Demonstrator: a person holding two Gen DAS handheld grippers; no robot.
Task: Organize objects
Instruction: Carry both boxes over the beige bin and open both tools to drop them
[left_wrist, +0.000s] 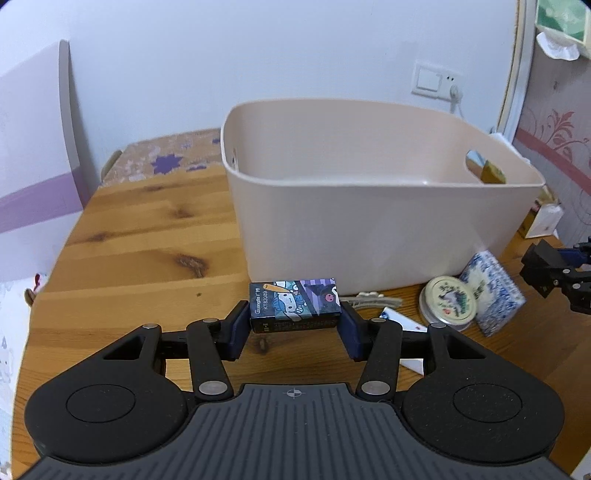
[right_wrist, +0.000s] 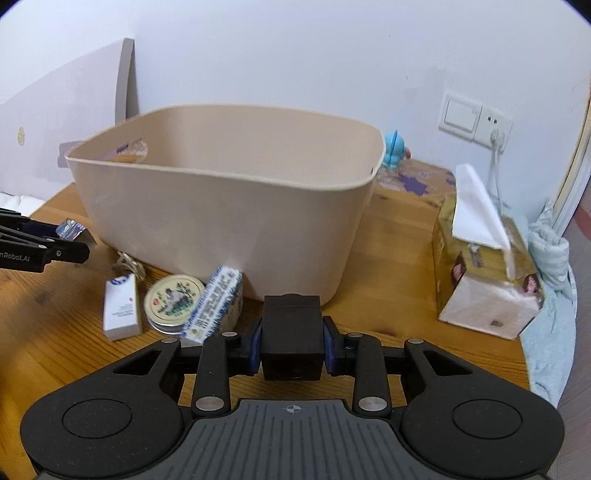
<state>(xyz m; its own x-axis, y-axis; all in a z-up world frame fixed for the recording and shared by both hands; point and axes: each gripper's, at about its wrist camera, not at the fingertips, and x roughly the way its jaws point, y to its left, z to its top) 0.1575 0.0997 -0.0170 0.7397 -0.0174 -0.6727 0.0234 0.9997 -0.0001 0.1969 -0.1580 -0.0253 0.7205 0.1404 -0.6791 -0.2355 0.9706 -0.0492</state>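
Note:
A beige plastic bin stands on the wooden table; it also shows in the right wrist view. My left gripper is shut on a small cartoon-printed box just in front of the bin. My right gripper is shut on a black cube-shaped box before the bin's near right corner. Between the two grippers lie a round tin, a blue-and-white patterned packet, a small white box and a piece of twine.
A tissue box stands to the right of the bin on the table, with a light blue cloth beside it. A blue toy figure stands behind the bin. A white wall with a switch and socket is behind.

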